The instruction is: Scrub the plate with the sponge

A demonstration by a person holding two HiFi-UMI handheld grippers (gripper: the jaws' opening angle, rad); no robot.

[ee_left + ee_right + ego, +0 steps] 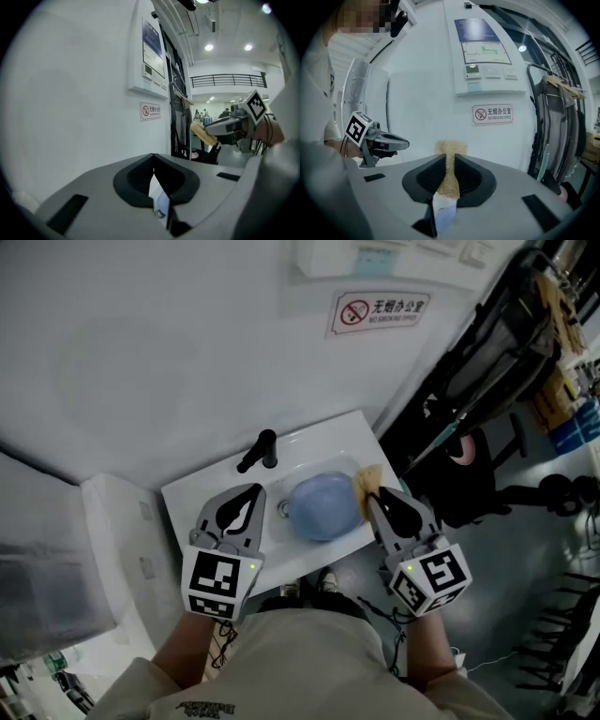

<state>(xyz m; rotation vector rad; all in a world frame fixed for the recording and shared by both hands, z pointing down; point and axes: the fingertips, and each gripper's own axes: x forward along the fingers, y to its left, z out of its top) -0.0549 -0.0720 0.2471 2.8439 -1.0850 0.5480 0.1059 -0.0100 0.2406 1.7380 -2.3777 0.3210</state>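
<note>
A pale blue plate [323, 507] lies in the white sink [314, 442]. My right gripper [373, 499] is shut on a yellow sponge [367, 481], which hangs over the sink's right edge beside the plate. In the right gripper view the sponge [449, 174] is pinched between the jaws and sticks out past their tips. My left gripper [254, 493] is shut on nothing, over the sink's left part near the drain. The left gripper view shows the right gripper [225, 126] holding the sponge [203, 132]. The right gripper view shows the left gripper [401, 143] off to the left.
A black faucet [260, 451] stands at the sink's back edge. A no-smoking sign [379, 311] hangs on the white wall. Black chairs and equipment [487, 381] crowd the right side. A white cabinet [117, 521] stands left of the sink. The person's shoes [309, 587] are below its front edge.
</note>
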